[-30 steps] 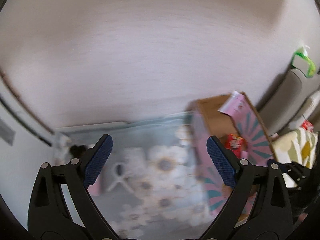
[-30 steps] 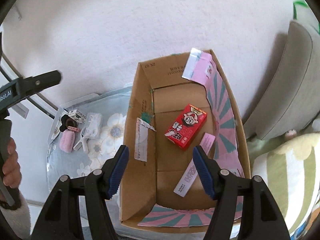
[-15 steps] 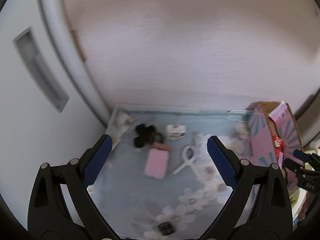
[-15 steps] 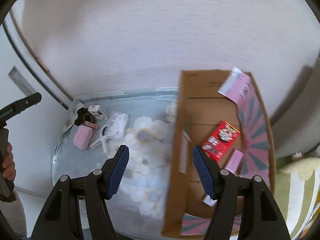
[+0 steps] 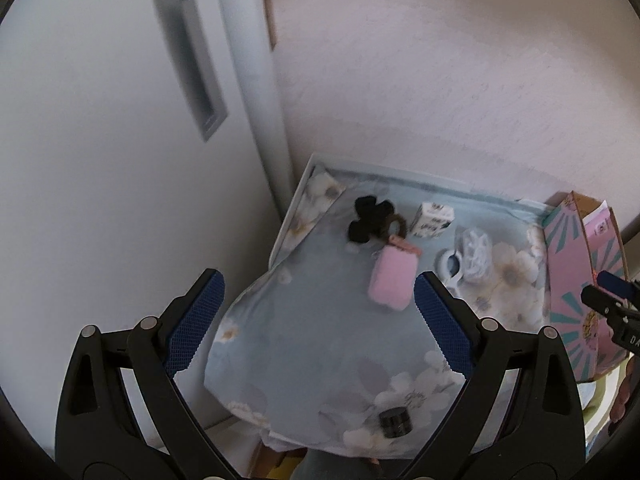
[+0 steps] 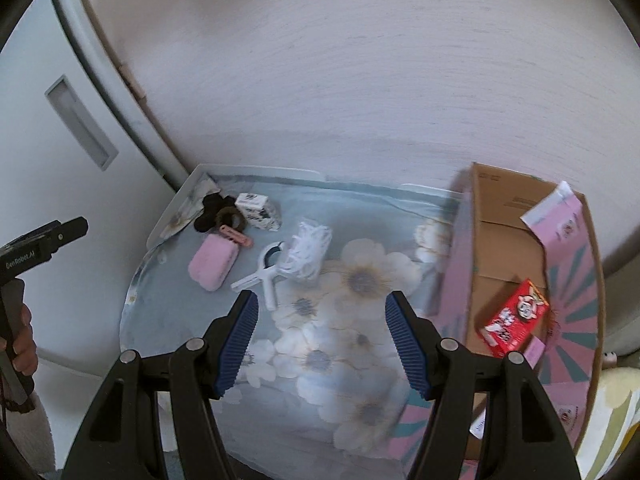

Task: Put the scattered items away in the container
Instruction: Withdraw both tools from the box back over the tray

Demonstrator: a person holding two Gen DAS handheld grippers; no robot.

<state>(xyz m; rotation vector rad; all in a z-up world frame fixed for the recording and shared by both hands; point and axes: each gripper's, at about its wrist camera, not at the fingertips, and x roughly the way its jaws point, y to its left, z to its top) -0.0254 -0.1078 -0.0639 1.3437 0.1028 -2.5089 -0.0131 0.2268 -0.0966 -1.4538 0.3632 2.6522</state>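
Jaws, left gripper [image 5: 318, 322]: spread wide, nothing between the pads, held above the cloth.
Jaws, right gripper [image 6: 322, 342]: parted, nothing gripped, above the flower print.
Surface: pale blue flowered cloth [image 6: 344, 320] over a table.
Pink soft pouch [image 5: 392, 280]: just beyond the left gripper's right pad, lying flat; in the right wrist view, ahead and left of the left pad.
Black hair clip [image 5: 368, 218]: farther ahead of the left jaws, touching a brown hair tie [image 5: 394, 226].
Small white printed box [image 5: 432, 220]: beyond the pouch, just right of the hair tie.
White clothes peg [image 6: 266, 274]: directly ahead of the right gripper's left pad, touching a white crumpled bundle [image 6: 308, 250].
Small black jar [image 5: 395, 422]: alone, low between the left jaws near the cloth's near edge.
Cardboard box [image 6: 516, 216]: right of the right jaws, open, pink-and-teal paper on its walls.
Red packet [image 6: 514, 324]: inside the cardboard box, lying tilted.
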